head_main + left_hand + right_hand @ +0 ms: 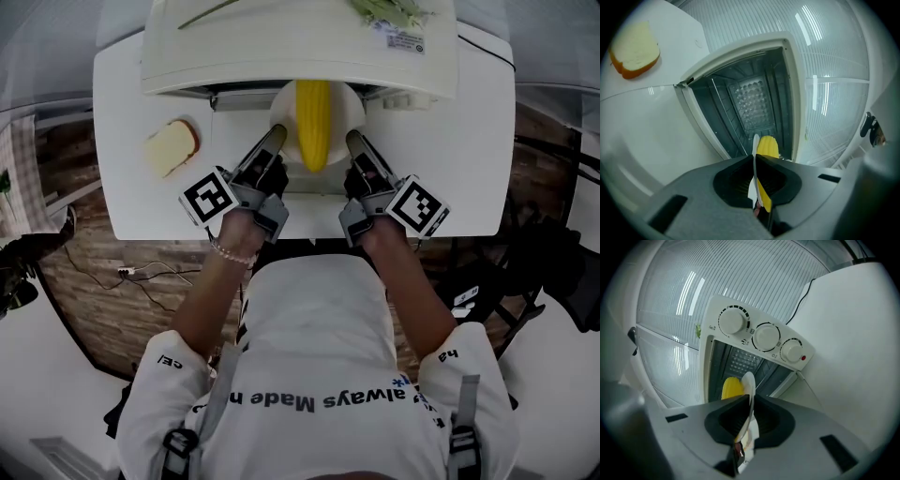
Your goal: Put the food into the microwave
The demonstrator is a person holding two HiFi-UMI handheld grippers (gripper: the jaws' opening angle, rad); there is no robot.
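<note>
A yellow corn cob [313,122] lies on a white plate [349,105] held level just in front of the open mouth of the white microwave [300,47]. My left gripper [275,137] is shut on the plate's left rim, my right gripper [354,141] on its right rim. In the left gripper view the jaws pinch the plate's edge [755,143], with the corn [767,146] beyond and the dark grey cavity [750,105] straight ahead. The right gripper view shows the plate [748,383], the corn [731,387] and three white knobs [766,336].
A slice of bread [172,146] with an orange crust lies on the white table [122,197] to the left, also in the left gripper view as bread [635,49]. Green leaves [389,11] rest on the microwave's top. Cables lie on the floor at left.
</note>
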